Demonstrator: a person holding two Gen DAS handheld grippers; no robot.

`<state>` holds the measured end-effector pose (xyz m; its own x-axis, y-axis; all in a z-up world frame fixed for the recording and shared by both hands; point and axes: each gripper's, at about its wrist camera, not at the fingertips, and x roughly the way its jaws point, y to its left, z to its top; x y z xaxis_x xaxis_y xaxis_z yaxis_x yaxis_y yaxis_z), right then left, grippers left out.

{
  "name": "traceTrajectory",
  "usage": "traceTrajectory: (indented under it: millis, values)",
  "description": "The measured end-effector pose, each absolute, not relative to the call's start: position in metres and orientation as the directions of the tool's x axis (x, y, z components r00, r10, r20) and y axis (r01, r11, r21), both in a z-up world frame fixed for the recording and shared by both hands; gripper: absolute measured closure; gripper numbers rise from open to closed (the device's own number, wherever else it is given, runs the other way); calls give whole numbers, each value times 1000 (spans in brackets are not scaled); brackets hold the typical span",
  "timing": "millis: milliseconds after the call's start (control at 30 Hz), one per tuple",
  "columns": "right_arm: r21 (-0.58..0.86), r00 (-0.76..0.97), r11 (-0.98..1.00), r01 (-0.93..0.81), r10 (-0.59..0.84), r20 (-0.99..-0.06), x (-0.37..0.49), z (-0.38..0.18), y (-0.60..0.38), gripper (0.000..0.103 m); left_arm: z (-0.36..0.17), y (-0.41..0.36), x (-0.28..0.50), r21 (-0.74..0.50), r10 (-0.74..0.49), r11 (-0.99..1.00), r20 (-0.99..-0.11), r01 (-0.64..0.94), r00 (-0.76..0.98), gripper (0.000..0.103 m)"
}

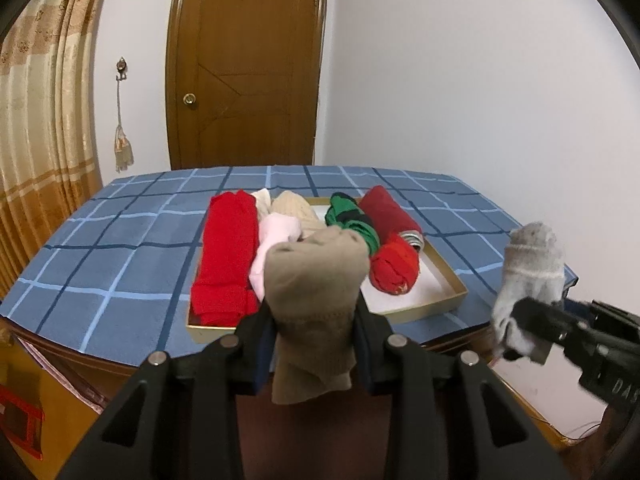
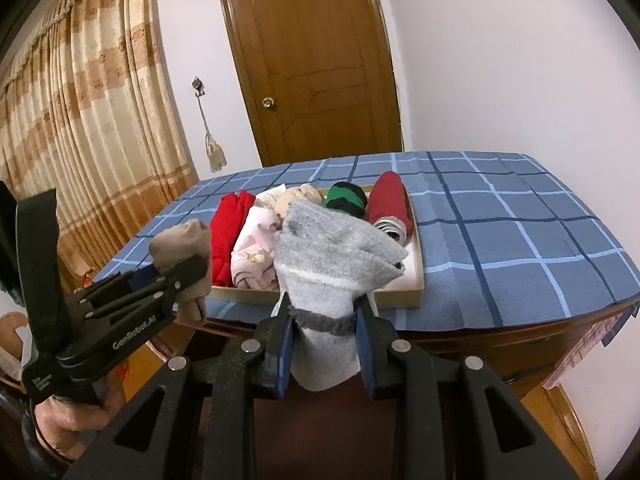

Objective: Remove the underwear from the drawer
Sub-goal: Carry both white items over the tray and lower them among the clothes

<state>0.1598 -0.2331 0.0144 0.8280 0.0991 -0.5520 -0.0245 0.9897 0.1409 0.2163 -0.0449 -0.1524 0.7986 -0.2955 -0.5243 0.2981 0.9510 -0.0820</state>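
Two grippers, one bundle in each. Left gripper [image 1: 316, 344], at the lower centre of its own view, clamped narrow on one tan bundle [image 1: 316, 292] that stands up between the blue pads and hangs a little below them. Right gripper [image 2: 326, 340], at the lower centre of its own view, likewise pinched narrow on one grey bundle [image 2: 336, 256] with a pale band across it. Both bundles held in the air in front of the near edge of the table, outside the tray.

One shallow tray [image 1: 448, 300] with tan walls and a white floor, lying on the blue checked tablecloth [image 1: 120, 240] in the middle of the frame. Inside it, from the left: one bright red folded piece [image 1: 228, 256]; one pale pink piece [image 1: 276, 236] just beside it; one cream piece [image 1: 292, 204] behind the pink, with a scrap of white cloth at its left that cannot be told apart as a separate item; one green-and-black roll [image 1: 348, 216]; one dark red roll [image 1: 388, 212], and one brighter red roll [image 1: 394, 268] in front of it. White floor bare at the tray's near right corner.

In the background: one brown door [image 1: 248, 64] at top centre, one striped curtain [image 1: 44, 120] at the left edge.

In the right wrist view, one hand [image 2: 76, 420] at the lower left, gripping the left gripper's handle.
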Motion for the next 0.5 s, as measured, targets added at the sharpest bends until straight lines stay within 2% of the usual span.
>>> traceTrajectory:
  millis: [200,500]
  values:
    - [122,829,992,-25,89,-552,168,17,-228,73,-150,-53,222,-83,-315,943,-531,321,787,70]
    - [128,833,990,-50,112,-542,184,28,-222,73,-141,-58,229,-40,-271,954,-547,298,792,70]
